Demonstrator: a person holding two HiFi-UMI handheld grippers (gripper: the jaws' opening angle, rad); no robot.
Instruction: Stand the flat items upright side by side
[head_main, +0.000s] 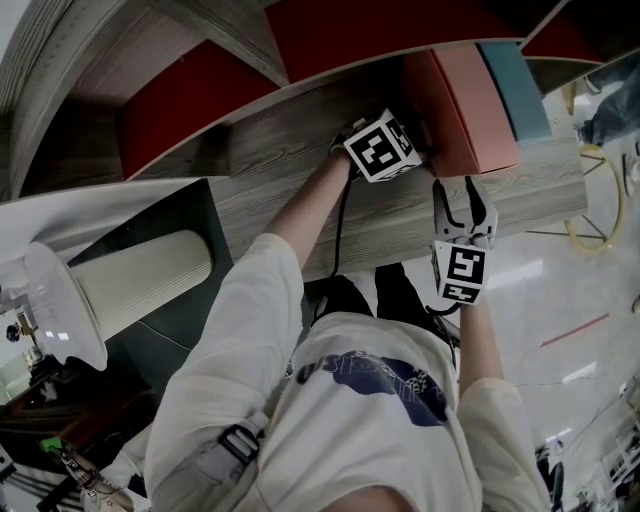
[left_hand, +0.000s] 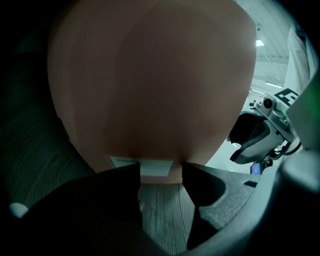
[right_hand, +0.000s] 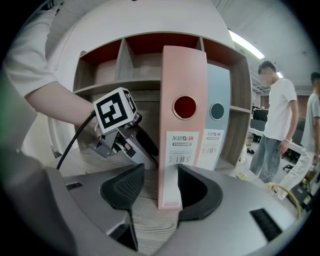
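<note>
Pink binder (right_hand: 183, 125) upright beside blue binder (right_hand: 216, 130); right tool (right_hand: 161, 172) loose astride spine, left tool (left_hand: 160, 167) parted at side.

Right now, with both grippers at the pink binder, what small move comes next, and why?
Probably nudge the pink binder back with the right gripper: it stands upright beside the blue binder but its spine sticks out further, and the open jaws straddle it.

A ceiling strip light (right_hand: 244, 42) lights the right gripper view brightly and evenly, and the glossy floor (head_main: 570, 290) shows glare in the head view. The left gripper view is dim, filled by the blurred, shadowed pink binder (left_hand: 150, 85). Both gripper views bend strongly and darken towards their round edges.
</note>
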